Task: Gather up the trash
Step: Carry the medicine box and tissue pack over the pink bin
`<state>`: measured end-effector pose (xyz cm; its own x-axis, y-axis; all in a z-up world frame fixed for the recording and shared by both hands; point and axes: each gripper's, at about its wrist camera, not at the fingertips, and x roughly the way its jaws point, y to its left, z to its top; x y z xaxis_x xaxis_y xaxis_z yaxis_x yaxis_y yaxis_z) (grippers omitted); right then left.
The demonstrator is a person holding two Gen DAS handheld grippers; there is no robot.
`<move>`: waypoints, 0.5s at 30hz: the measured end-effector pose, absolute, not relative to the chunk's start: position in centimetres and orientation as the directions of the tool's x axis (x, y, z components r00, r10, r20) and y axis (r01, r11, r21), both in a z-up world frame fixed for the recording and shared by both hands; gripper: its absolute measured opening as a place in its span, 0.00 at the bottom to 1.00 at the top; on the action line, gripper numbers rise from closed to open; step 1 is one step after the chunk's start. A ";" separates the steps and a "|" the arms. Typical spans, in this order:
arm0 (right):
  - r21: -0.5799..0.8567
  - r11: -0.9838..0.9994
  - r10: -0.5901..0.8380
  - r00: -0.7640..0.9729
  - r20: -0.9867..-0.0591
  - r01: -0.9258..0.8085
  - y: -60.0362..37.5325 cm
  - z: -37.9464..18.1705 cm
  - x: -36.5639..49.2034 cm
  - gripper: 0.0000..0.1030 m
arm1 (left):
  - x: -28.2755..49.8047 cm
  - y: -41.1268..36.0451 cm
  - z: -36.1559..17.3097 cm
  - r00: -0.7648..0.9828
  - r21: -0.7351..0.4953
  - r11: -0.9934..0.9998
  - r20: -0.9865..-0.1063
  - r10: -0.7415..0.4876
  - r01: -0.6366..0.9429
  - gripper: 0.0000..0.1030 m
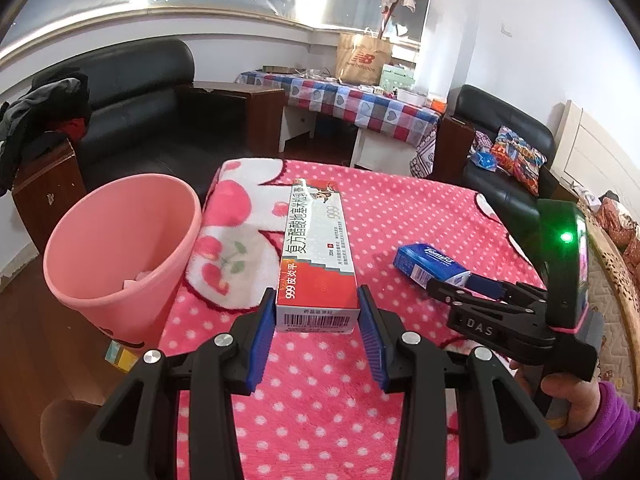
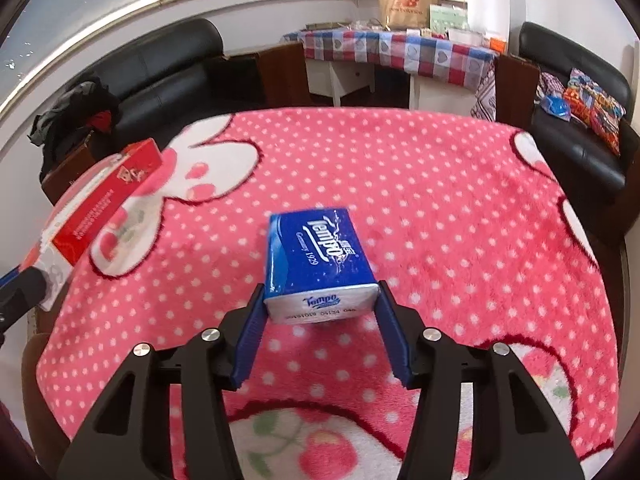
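Observation:
A long red-and-white ointment box (image 1: 316,248) points away from me, its near end clamped between the blue pads of my left gripper (image 1: 316,314). In the right wrist view this box (image 2: 104,196) hangs above the table's left edge. A blue Tempo tissue pack (image 2: 316,256) sits with its near end between the pads of my right gripper (image 2: 320,308), both pads pressing on its sides. The left wrist view shows the same pack (image 1: 428,262) low over the blanket, with the right gripper (image 1: 460,286) on it. A pink bin (image 1: 120,220) stands left of the table, something pale in its bottom.
A pink polka-dot blanket (image 1: 320,392) covers the table. A hand in a purple sleeve (image 1: 580,404) holds the right gripper's handle. A small yellow-green box (image 1: 120,354) lies on the floor by the bin. Black sofas (image 1: 132,92) and a checkered side table (image 1: 360,100) stand beyond.

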<state>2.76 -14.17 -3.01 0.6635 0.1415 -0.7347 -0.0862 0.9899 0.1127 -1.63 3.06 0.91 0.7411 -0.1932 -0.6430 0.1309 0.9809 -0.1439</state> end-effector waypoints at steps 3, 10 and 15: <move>0.106 0.989 0.149 0.687 -0.711 -0.104 -13.6 -1.8 2.6 0.52 | -1.9 3.5 1.3 0.751 -0.143 0.982 -0.634 -0.186 0.122 0.38; 0.112 0.981 0.193 0.720 -0.666 -0.159 -12.0 1.0 2.6 0.52 | -2.7 5.3 2.8 0.793 -0.134 0.988 -0.591 -0.144 0.079 0.38; 0.128 0.965 0.258 0.721 -0.643 -0.230 -9.3 2.5 3.3 0.52 | -2.8 7.4 3.8 0.812 -0.132 0.991 -0.577 -0.092 0.019 0.38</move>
<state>3.33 -9.31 2.51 0.7210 0.2576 -0.6432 -0.2303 0.9646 0.1281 -2.82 7.45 3.76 0.8117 -0.0920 -0.5768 0.0188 0.9911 -0.1317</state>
